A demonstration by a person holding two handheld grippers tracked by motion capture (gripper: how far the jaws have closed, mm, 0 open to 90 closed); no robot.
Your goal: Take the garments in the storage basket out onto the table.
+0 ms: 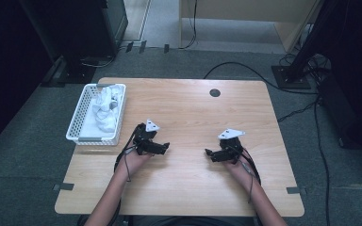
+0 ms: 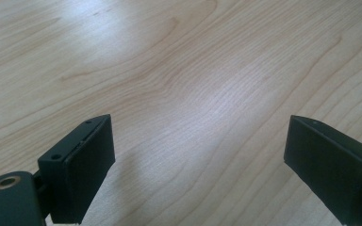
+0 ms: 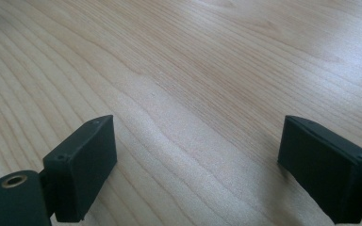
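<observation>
Nearest the person, both hands rest low on the pale wood-grain desk, each holding a black two-jaw claw. The left claw is released, jaws wide with bare desk between them, and the right claw is released too, gripping nothing; the two point inward at each other. Farther out, at about ten o'clock from the left claw, sits the white perforated plastic basket holding a heap of crumpled white cloth, possibly more than one piece, hard to tell at this distance. The risk from here: a long reach to that basket could snag its thin rim and drag it towards the desk's nine o'clock edge, or the trailing cables could catch.
</observation>
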